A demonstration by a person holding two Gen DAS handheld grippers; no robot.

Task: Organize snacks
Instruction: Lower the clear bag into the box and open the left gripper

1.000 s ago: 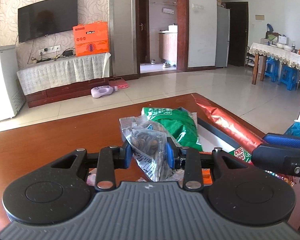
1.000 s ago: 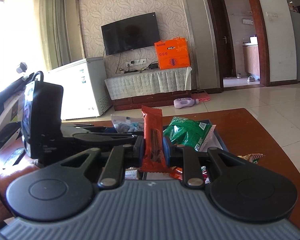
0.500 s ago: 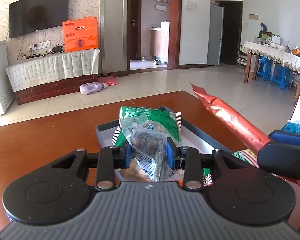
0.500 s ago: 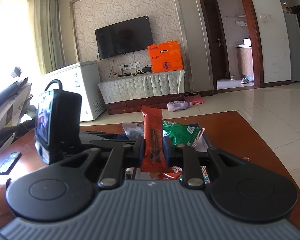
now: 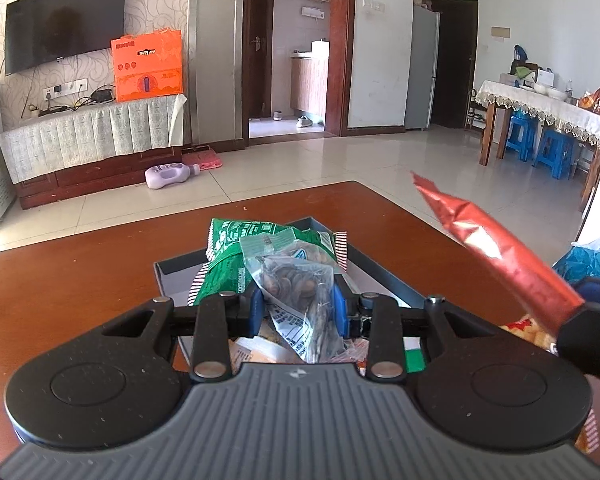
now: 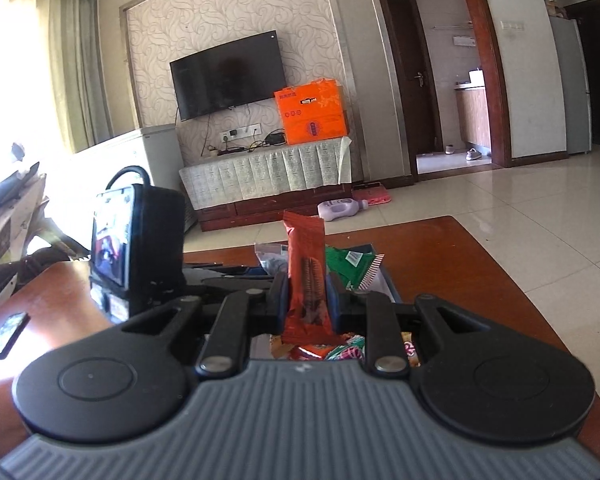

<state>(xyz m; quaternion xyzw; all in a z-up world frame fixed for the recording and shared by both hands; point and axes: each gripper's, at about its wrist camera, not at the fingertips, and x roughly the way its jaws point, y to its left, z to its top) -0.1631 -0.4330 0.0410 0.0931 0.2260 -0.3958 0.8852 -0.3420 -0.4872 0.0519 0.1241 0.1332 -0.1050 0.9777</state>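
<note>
Risk: left gripper (image 5: 298,304) jaws pinching clear seed packet (image 5: 296,284), right gripper (image 6: 306,300) jaws pinching red bar (image 6: 305,276); either limp wrapper may slip short of tray (image 5: 384,280).

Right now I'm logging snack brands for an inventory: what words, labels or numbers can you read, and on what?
None legible.
Orange box: print too blurred.
Green snack bag: white lettering too blurred.
Clear seed packet: label print too small.
Red wrapper: no readable text.
</note>
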